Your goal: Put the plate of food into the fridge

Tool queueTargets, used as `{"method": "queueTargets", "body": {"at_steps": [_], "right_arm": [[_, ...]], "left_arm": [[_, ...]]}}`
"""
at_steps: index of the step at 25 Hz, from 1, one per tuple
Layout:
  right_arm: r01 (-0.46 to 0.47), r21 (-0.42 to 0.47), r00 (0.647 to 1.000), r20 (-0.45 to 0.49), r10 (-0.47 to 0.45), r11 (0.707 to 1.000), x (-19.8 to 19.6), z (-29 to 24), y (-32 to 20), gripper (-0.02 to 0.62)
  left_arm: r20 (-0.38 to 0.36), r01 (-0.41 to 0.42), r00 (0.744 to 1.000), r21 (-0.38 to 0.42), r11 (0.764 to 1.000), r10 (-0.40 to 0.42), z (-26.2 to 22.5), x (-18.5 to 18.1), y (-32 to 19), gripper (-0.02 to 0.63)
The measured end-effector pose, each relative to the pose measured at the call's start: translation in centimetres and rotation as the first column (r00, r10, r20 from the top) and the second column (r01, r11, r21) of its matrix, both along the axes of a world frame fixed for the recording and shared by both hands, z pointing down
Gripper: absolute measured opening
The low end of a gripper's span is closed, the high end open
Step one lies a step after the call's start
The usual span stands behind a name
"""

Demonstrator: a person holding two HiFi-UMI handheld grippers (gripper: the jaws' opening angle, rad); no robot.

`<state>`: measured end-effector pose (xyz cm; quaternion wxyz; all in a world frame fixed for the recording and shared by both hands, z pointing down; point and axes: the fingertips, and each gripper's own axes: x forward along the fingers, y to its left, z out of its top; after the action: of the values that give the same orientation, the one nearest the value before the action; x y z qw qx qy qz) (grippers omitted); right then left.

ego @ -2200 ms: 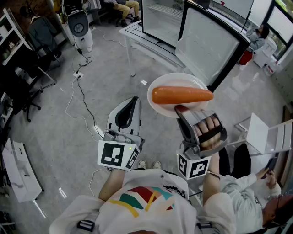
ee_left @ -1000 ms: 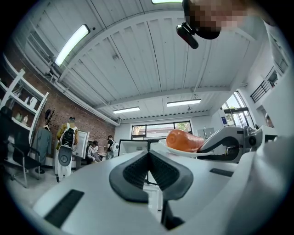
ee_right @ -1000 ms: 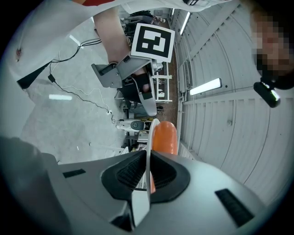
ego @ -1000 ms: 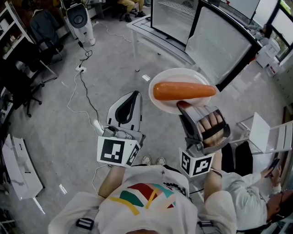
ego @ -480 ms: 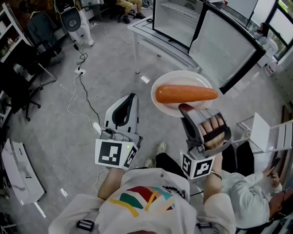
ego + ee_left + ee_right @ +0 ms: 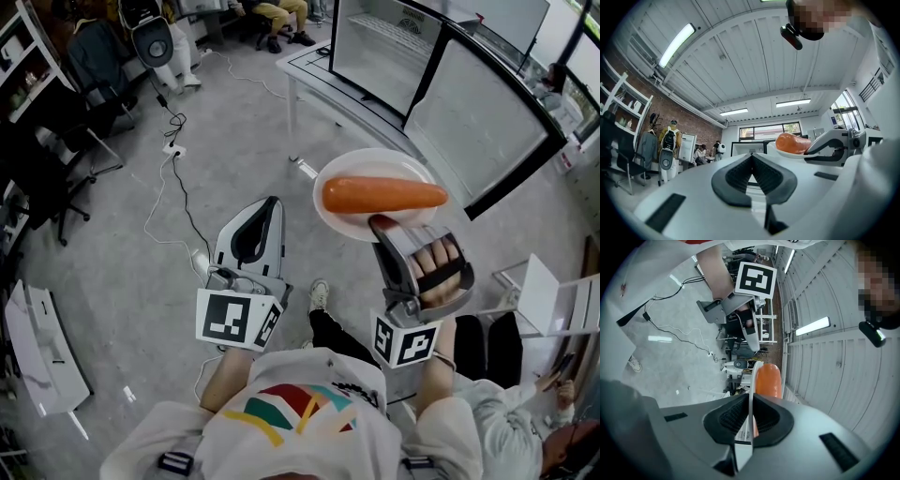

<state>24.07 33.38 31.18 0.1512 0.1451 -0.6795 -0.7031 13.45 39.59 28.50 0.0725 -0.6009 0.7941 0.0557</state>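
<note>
The left gripper [image 6: 269, 210], smooth white plastic with dark ribbed pads, is keeping its jaws pressed together on nothing. The round white plate [image 6: 343, 223] is carrying one long, smooth orange carrot [image 6: 384, 195] lying crosswise. The right gripper [image 6: 380, 226] is pinching the plate's near rim between its ribbed jaws, above the grey floor [image 6: 141, 281]. Beyond, the black-framed fridge [image 6: 375, 52] is standing open on a white worktop [image 6: 307, 67], the plate outside it.
</note>
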Motion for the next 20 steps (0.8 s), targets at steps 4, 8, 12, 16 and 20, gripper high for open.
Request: {"method": "queueTargets", "body": {"at_steps": [4, 8, 12, 16, 20], "right_arm": [[0.013, 0.005, 1.0, 0.004, -0.013, 1.0, -2.2, -0.3, -2.9, 0.025], [0.012, 0.0, 1.0, 0.0, -0.012, 1.0, -4.6, -0.6, -7.0, 0.025], [0.011, -0.002, 1.0, 0.004, -0.011, 1.0, -7.2, -1.0, -10.7, 0.025], [0.022, -0.007, 1.0, -0.004, -0.022, 1.0, -10.4, -0.6, -15.6, 0.025], [0.023, -0.005, 1.0, -0.007, -0.023, 1.0, -12.6, -0.5, -18.8, 0.025]], "left_arm": [[0.0, 0.011, 1.0, 0.003, 1.0, -0.011, 0.1, -2.2, -2.9, 0.006], [0.007, 0.012, 1.0, 0.001, 1.0, -0.012, -0.3, -4.6, -6.8, 0.006], [0.012, 0.02, 1.0, 0.009, 1.0, -0.02, -1.0, -7.3, -10.3, 0.005], [0.013, 0.033, 0.999, 0.004, 0.999, -0.033, -0.7, -10.6, -15.0, 0.006], [0.022, 0.035, 0.999, 0.009, 0.999, -0.035, -1.0, -12.7, -18.1, 0.005]]}}
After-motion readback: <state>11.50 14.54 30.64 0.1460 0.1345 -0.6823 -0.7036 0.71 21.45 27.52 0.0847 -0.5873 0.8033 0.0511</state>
